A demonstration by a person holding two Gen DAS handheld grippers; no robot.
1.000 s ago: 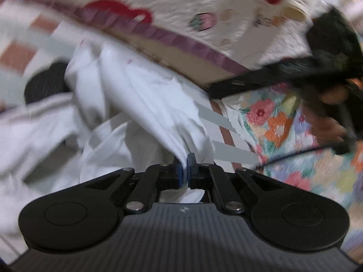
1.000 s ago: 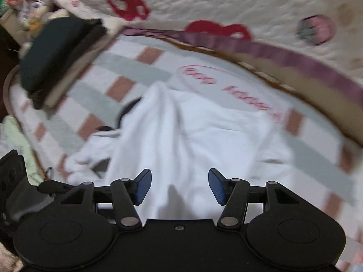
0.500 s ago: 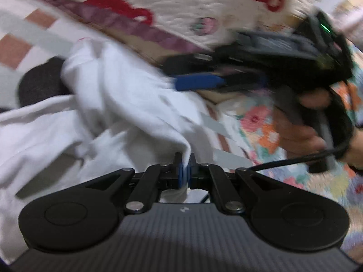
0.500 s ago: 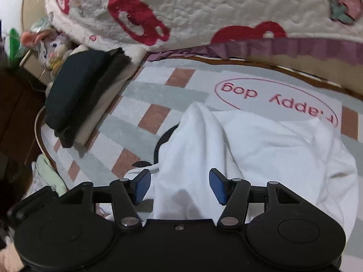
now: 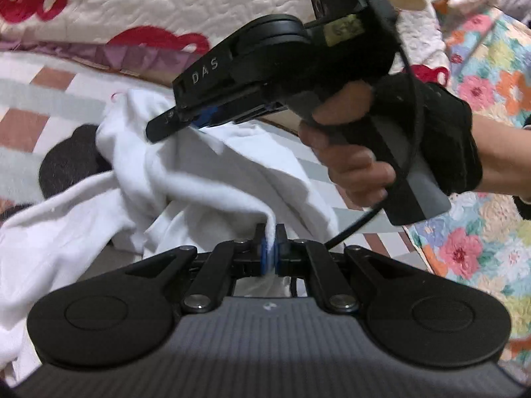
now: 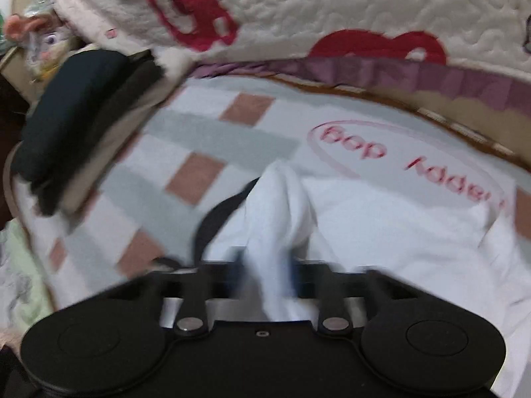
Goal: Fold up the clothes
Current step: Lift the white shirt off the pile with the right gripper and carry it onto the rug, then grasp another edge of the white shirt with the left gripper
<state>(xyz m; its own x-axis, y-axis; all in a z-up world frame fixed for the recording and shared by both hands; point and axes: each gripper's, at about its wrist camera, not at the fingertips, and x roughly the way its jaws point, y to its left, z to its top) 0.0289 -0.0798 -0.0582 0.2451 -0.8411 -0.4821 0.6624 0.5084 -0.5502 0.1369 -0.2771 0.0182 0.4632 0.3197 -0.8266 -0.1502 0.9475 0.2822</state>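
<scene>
A crumpled white garment lies on a checked blanket; a black patch shows at its left edge. My left gripper is shut on a fold of its near edge. My right gripper, held by a gloved hand, reaches down onto a raised ridge at the garment's far side. In the blurred right wrist view that ridge of the garment stands between the right gripper's jaws, which are closing on it.
A cream quilt with red shapes is bunched along the far side. A floral cloth lies to the right. A stack of dark folded clothes and a plush toy sit at the blanket's left end.
The right gripper came down over the garment and its wide jaws closed around a raised ridge of cloth. The left gripper kept its grip and barely moved.
</scene>
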